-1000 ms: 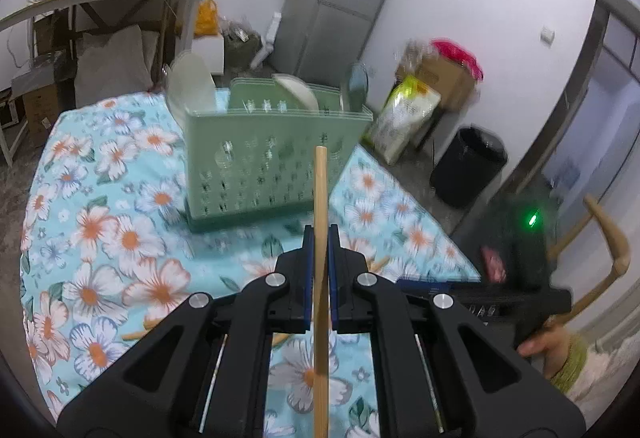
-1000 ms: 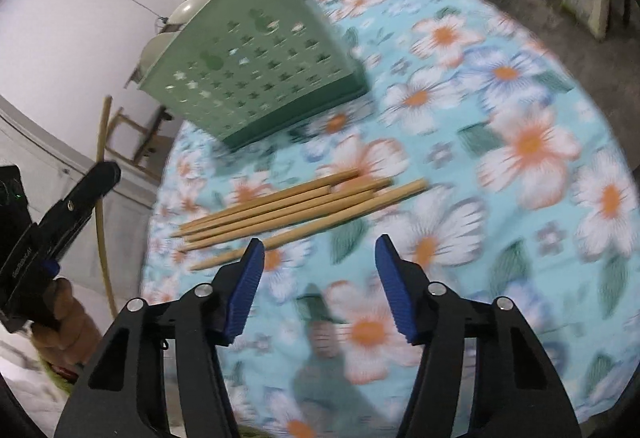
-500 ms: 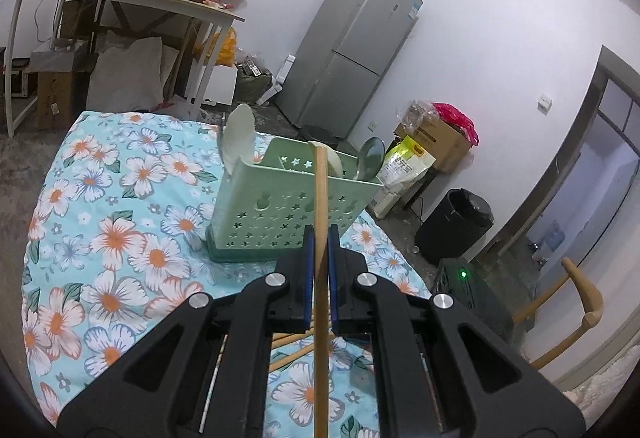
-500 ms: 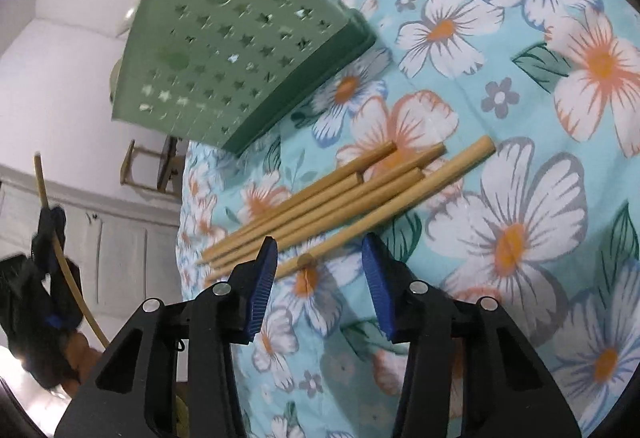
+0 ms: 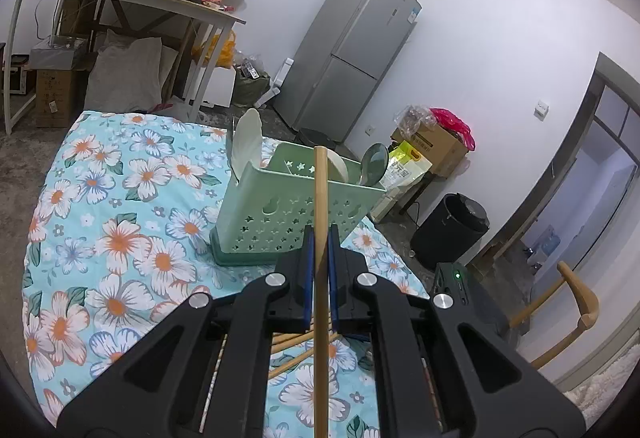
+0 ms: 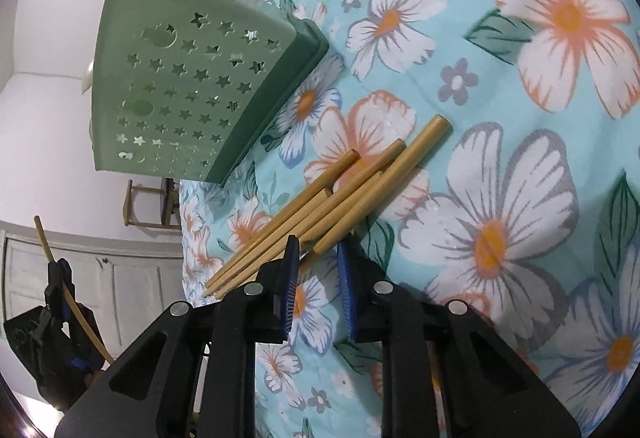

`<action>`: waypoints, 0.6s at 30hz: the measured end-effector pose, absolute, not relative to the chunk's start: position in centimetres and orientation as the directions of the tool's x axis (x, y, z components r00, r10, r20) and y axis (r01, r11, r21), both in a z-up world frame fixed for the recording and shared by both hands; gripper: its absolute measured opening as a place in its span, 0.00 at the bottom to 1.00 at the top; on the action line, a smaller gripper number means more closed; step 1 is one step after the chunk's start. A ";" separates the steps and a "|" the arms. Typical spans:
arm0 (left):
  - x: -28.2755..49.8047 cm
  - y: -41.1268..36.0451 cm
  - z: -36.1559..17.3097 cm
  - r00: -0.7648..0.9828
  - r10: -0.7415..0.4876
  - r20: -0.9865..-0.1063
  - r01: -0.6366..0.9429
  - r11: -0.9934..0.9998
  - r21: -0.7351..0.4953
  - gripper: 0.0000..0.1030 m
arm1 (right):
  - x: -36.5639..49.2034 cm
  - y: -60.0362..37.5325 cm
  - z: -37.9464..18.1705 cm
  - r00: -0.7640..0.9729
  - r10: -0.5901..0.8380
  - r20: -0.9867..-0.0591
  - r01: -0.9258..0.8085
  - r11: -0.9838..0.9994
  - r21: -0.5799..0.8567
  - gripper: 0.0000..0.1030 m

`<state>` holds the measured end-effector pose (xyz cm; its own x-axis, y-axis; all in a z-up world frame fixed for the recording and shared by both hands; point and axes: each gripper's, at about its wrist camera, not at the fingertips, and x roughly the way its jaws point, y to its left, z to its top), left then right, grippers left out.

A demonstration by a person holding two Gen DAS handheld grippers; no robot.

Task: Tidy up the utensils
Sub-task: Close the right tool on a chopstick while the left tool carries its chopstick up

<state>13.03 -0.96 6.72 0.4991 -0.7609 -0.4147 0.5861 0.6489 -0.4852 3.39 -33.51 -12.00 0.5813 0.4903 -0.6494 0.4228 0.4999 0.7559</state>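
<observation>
Bamboo, smooth and pale tan: one round chopstick [image 5: 320, 206] clamped upright between the blue ribbed pads of the left gripper [image 5: 319, 270], jaws drawn in tight against its sides, shaft rising in front of the green caddy [image 5: 280, 214] and running down between the black arms.

Relative to that caddy, left to right in the left wrist view: glossy floral tablecloth [image 5: 120, 222], turquoise with white and orange blooms, spread to its left and front; matte sage plastic walls punched with star and moon cut-outs, sitting on a darker green base; white spoon bowl [image 5: 247, 142] standing up at its left corner; dark glossy ladle bowl [image 5: 375, 163] leaning at its right corner; more chopsticks lying on the cloth in front of it, partly hidden behind the gripper.

Right wrist view, same landmark: left gripper low and well to the caddy's left, at the frame edge, gripping its single stick; below and right of the caddy's base, a loose fan of bamboo chopsticks [image 6: 320, 210] flat on the cloth, thick ends toward upper right, tapered tips lower left. Right gripper [image 6: 318, 270] down at the cloth, jaws closing around the rightmost, thickest stick; pads seemingly not yet pressed against it.
</observation>
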 end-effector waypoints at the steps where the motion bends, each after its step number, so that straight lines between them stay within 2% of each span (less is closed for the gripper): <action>1: 13.1 -0.9 6.7 0.499 -0.761 -0.415 0.586 0.649 -0.485 0.05 | 3.4 -33.6 -12.0 0.582 0.491 -0.648 0.423 0.498 0.757 0.18; 10: 13.3 -1.0 6.7 0.499 -0.758 -0.419 0.585 0.652 -0.483 0.05 | 2.8 -33.5 -11.9 0.597 0.490 -0.635 0.408 0.496 0.766 0.17; 18: 13.4 -1.7 6.5 0.489 -0.751 -0.444 0.578 0.660 -0.480 0.05 | 2.2 -32.8 -9.3 0.625 0.440 -0.644 0.337 0.592 0.732 0.16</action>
